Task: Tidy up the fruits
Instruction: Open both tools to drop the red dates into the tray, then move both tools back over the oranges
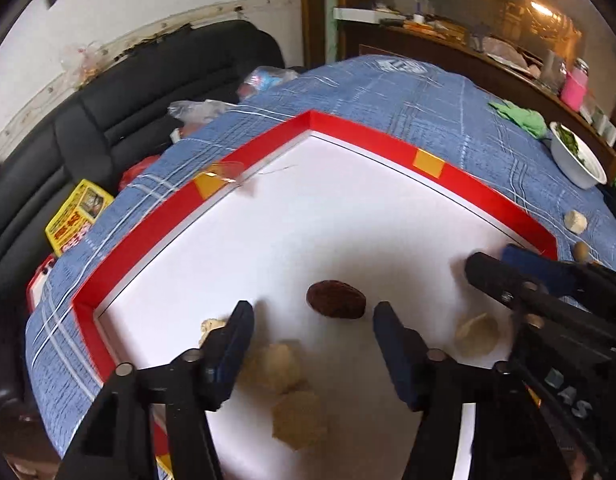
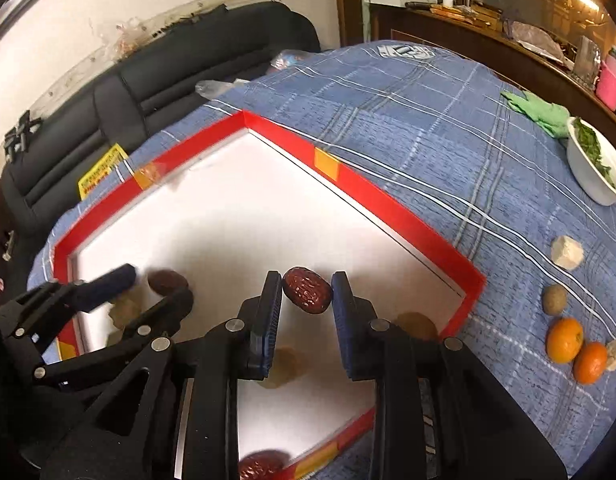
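Closest in, the right gripper (image 2: 304,292) has a wrinkled red date (image 2: 307,289) between its jaws; whether the pads press on it or it hangs loose cannot be told. Beside it, the left gripper (image 1: 311,316) stands with jaws wide apart, nothing held, above a dark date (image 1: 335,298) lying on the white floor of the red-rimmed tray (image 1: 363,130). Pale lumps (image 1: 276,366) lie near it in the tray. Farther right, on the blue checked cloth (image 2: 387,92) over the worktop, two oranges (image 2: 564,340) touch each other. Beyond them stands a white bowl (image 2: 591,178) of greens.
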